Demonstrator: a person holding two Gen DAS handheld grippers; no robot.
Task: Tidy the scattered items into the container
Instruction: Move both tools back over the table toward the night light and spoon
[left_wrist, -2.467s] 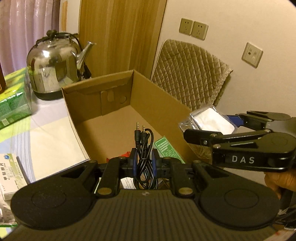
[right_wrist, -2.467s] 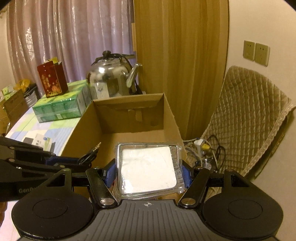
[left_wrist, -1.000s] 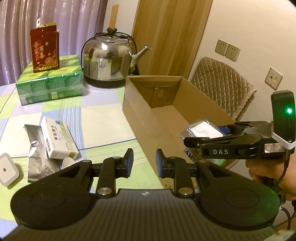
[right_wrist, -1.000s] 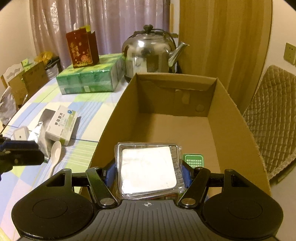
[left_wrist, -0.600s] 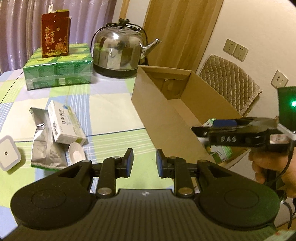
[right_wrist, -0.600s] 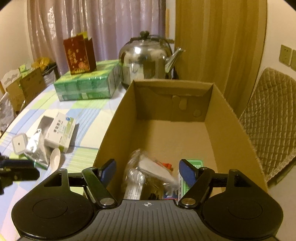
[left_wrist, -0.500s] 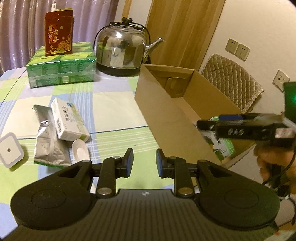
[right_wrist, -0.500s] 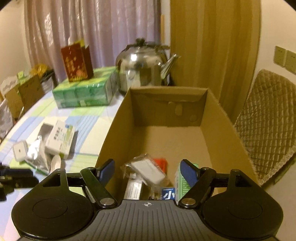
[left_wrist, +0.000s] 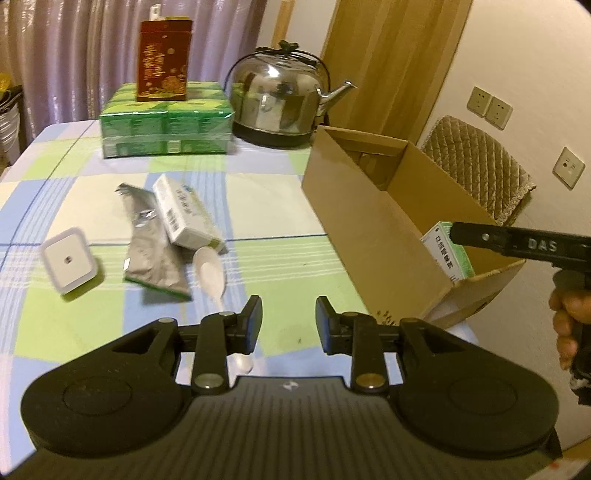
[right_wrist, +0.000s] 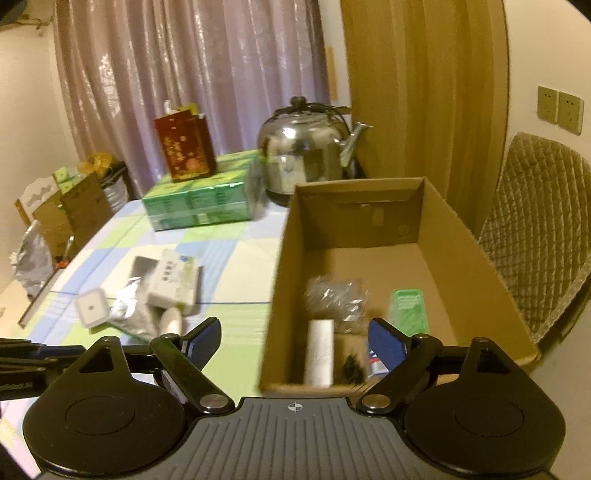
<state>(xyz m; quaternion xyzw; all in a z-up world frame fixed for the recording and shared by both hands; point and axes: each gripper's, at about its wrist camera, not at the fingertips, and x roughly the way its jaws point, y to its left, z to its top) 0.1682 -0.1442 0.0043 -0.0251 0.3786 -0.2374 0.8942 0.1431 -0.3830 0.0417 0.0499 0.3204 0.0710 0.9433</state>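
1. Scattered items lay in a loose cluster on the checked cloth of the bench (left_wrist: 266, 192): a white medicine box (left_wrist: 184, 216) leaned on a silver foil pouch (left_wrist: 153, 247), a white spoon (left_wrist: 211, 269) lay just beside them, and a white square gadget (left_wrist: 68, 260) sat a little apart.
2. The spoon's handle end was hidden behind the left tool's (left_wrist: 288, 325) near finger.
3. The cardboard box (right_wrist: 476, 258) stood beside the cluster; inside it a crinkled clear packet (right_wrist: 334, 297), a white roll (right_wrist: 320, 350) and a green carton (right_wrist: 408, 310) showed, all blurred, with further contents cut off behind the right tool (right_wrist: 295, 341).
4. The left tool hung over the bench just short of the spoon, jaws opening, nothing between them.
5. The right tool hovered at the box's near end, jaws spreading wide and empty.
6. A kettle (left_wrist: 280, 99) and green packs (left_wrist: 166, 125) stood well behind.
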